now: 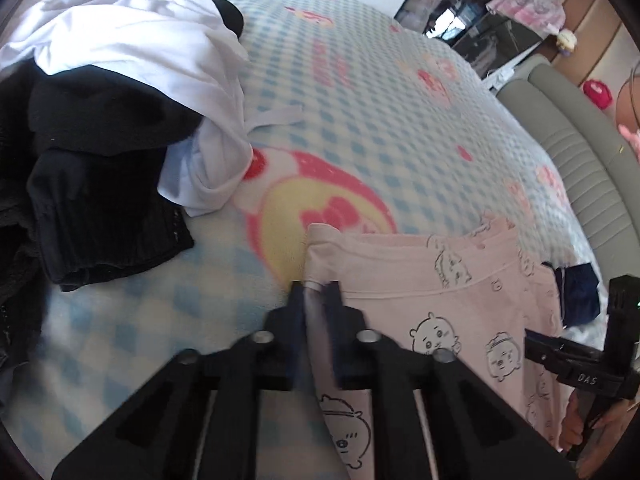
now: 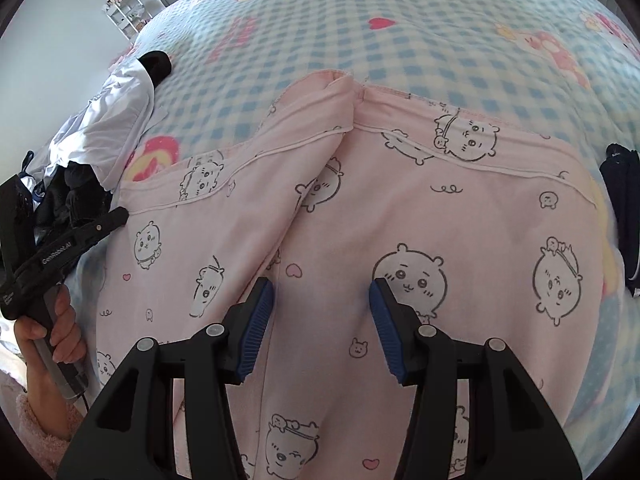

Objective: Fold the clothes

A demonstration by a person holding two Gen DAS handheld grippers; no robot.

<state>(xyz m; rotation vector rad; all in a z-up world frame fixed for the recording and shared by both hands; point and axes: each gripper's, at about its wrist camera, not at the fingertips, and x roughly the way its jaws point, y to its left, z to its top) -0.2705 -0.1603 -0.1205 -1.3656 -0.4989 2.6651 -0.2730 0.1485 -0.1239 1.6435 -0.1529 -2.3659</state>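
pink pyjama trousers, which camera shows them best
The right wrist view: the pink pyjama trousers fill it, both legs side by side on the blanket. The left wrist view shows only one edge, pinched by the left gripper.

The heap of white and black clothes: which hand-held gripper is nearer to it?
Left. The left hand-held gripper grips the pink garment's edge beside the heap; the right hand-held gripper hovers open mid-garment, farther away.

You work in home bedroom: bed under checked cartoon blanket (image 1: 360,92), padded headboard (image 1: 560,128), laundry pile (image 1: 100,120), plush toys (image 1: 568,40), storage rack (image 2: 126,12).
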